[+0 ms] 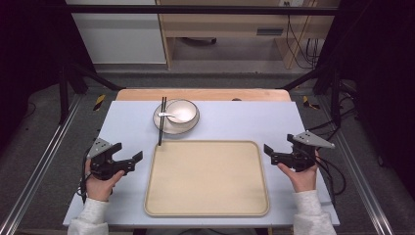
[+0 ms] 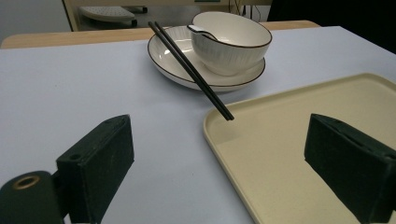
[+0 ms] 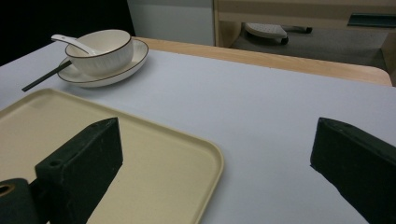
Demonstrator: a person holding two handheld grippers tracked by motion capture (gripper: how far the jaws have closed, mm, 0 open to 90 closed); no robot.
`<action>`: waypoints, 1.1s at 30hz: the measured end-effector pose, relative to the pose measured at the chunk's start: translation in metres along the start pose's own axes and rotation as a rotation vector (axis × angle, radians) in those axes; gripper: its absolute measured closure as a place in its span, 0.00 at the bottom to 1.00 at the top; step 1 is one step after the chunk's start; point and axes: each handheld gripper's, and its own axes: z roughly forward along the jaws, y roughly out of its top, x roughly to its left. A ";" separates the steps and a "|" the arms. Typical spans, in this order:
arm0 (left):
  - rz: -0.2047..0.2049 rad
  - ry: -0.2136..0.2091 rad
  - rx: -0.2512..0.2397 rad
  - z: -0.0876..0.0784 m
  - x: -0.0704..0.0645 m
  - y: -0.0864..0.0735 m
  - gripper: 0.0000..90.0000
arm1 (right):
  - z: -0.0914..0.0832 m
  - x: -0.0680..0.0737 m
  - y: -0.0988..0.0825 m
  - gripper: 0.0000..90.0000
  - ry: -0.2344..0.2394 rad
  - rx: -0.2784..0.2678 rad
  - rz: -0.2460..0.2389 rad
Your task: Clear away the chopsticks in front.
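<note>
- Presumably the things to be moved are the place setting at the far side of the table: a white ribbed ceramic bowl (image 1: 181, 112) with a dark rim, standing inside a shallow white ceramic plate (image 1: 192, 126), just beyond the far left corner of a wide, cream-coloured plastic tray (image 1: 208, 178).
- Both pieces look stiff, glazed and so slippery, fairly heavy for their size, and breakable if knocked or dropped; the rim of each is the likeliest place for two jaws to pinch.
- A white ceramic spoon (image 2: 201, 31) lies in the bowl with its handle over the rim; it seems light and could slide or tip out if the bowl is tilted.
- A pair of thin black chopsticks (image 2: 190, 69) leans on the plate's edge, tips reaching over the tray's corner; slender, smooth and prone to rolling, they would be best gripped near the middle, both together.
- The left gripper (image 1: 133, 158) hovers beside the tray's left edge, jaws spread wide, holding and touching nothing.
- The right gripper (image 1: 268, 151) hangs off the tray's right edge, jaws likewise wide apart and empty.
- A pale blue-grey table (image 1: 244, 117) carries everything.
</note>
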 end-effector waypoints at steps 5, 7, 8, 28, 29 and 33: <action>0.000 -0.002 0.008 0.002 -0.001 0.001 0.09 | -0.004 -0.002 0.000 0.03 -0.006 -0.006 0.002; 0.001 -0.005 0.014 0.004 -0.003 0.001 0.10 | -0.005 -0.003 -0.001 0.03 -0.013 -0.015 0.003; 0.001 -0.005 0.014 0.004 -0.003 0.001 0.10 | -0.005 -0.003 -0.001 0.03 -0.013 -0.015 0.003; 0.041 -0.011 0.031 0.022 -0.006 0.022 0.11 | -0.003 0.000 0.000 0.03 -0.022 0.003 -0.019; 0.041 -0.012 0.029 0.023 -0.005 0.023 0.11 | -0.003 0.000 0.001 0.03 -0.023 0.001 -0.015; 0.050 -0.008 0.033 0.025 -0.004 0.028 0.11 | -0.004 0.002 0.002 0.03 -0.023 0.001 -0.022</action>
